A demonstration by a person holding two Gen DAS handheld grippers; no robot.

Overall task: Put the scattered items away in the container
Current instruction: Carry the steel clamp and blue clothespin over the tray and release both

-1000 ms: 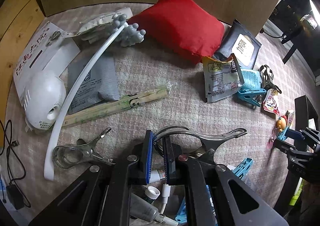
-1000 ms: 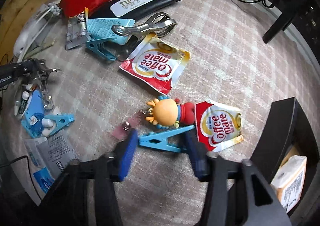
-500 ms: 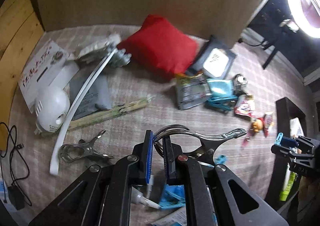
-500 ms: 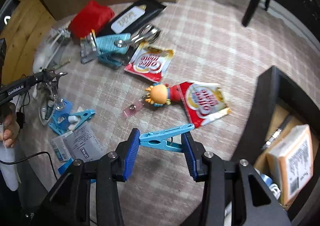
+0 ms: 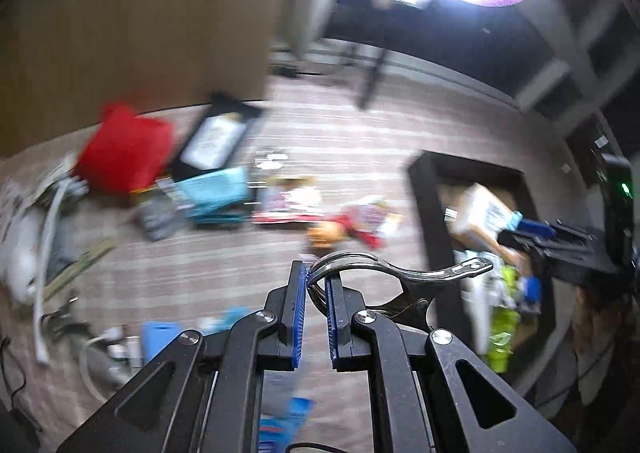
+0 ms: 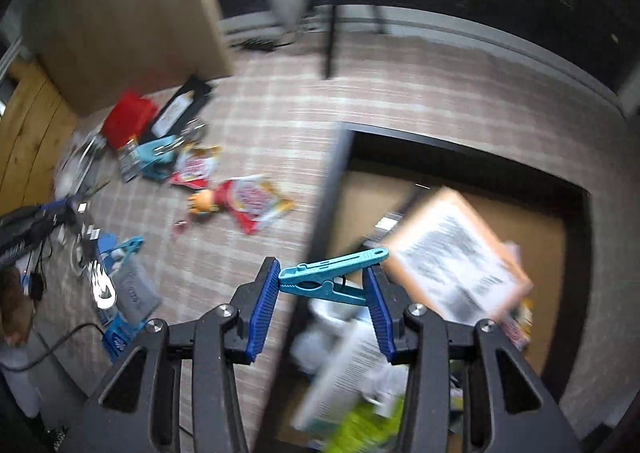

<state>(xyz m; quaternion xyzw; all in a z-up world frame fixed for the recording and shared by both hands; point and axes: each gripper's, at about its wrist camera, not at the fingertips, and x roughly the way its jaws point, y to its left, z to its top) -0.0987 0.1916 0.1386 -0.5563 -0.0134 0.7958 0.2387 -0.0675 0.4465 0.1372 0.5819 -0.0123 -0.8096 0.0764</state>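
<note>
Container [image 6: 576, 189] now under blue peg [image 6: 332, 281].

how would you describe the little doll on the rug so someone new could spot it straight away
Start at the black container on the checked rug and look just past its left wall, where a red and white coffee creamer sachet lies. The doll lies against the sachet's left edge. Its round orange head and red body set it apart from the flat packets around it.

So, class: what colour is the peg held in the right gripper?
Light blue; the peg shows best in the right wrist view, clamped in the right gripper.
</note>
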